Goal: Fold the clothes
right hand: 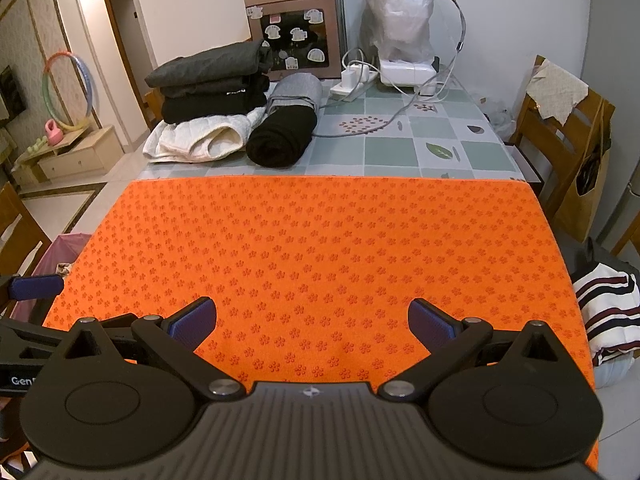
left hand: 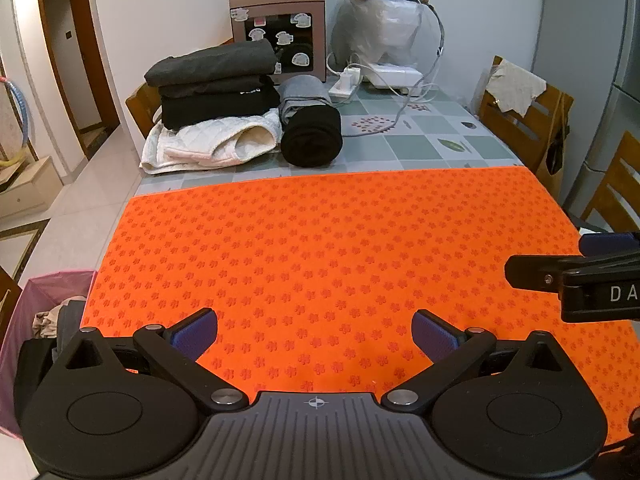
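An orange flower-patterned mat (left hand: 320,240) (right hand: 304,240) covers the near half of the table, with no garment on it. My left gripper (left hand: 315,334) hovers open over the mat's near edge, nothing between its blue pads. My right gripper (right hand: 312,324) is likewise open and empty; it also shows at the right edge of the left wrist view. Folded clothes (left hand: 212,92) (right hand: 212,84) are stacked at the far left of the table: dark garments on a white quilted one (left hand: 208,144), with a black roll (left hand: 312,136) (right hand: 282,138) and a grey roll (left hand: 302,94) beside them. A striped garment (right hand: 604,312) lies off the table's right side.
A pink basket (left hand: 44,300) holding unfolded clothes stands on the floor at the left. At the table's far end are a pink appliance (left hand: 280,20), a power strip with cables (left hand: 346,82) and a bagged white device (left hand: 384,28). Wooden chairs (left hand: 528,116) stand along the right.
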{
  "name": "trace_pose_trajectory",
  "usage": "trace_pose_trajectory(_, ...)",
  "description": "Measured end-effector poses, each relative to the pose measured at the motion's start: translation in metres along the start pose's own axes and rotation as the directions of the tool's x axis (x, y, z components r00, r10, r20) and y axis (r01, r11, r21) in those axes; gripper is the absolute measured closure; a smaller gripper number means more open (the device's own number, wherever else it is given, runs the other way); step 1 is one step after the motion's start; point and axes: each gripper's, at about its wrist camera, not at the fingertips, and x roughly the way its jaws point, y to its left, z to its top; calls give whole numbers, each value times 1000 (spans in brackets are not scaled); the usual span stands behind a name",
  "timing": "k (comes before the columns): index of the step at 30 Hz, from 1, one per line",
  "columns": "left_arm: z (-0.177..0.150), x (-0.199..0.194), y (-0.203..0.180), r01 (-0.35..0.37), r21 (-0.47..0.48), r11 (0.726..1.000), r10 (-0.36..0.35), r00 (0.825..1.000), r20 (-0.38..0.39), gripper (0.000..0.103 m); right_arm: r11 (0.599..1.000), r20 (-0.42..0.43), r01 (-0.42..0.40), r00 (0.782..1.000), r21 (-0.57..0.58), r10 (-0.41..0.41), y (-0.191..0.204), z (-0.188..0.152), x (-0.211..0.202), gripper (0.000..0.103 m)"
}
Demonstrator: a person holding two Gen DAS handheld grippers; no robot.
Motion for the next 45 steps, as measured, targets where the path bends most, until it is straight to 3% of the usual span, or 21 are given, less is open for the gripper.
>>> trace_pose_trajectory(15,4,21,1,15,11,1000,-15,999,-43,0,999,-65,-29,997,-22,28,5,7,28,0)
trace_pose_trajectory(23,9,44,11,-15,-27,1000,13,997,-70,0,998,-84,-51,995,-43,48,8,24,60,0)
trace_pose_trajectory(30,17,65,25,-32,-63,998,27,996,-82,0,990,-62,-53,997,-128,45,17,73,119,1)
trace_pose_trajectory(39,29,96,44,-49,-63,997,43,995,-92,0,970,-3,-26,1000,-242,27,36,140,216,12)
trace_pose_trajectory(45,36,116,58,-66,-87,994,56,992,-111,0,942,36,12,999,-335,0,55,164,275,18)
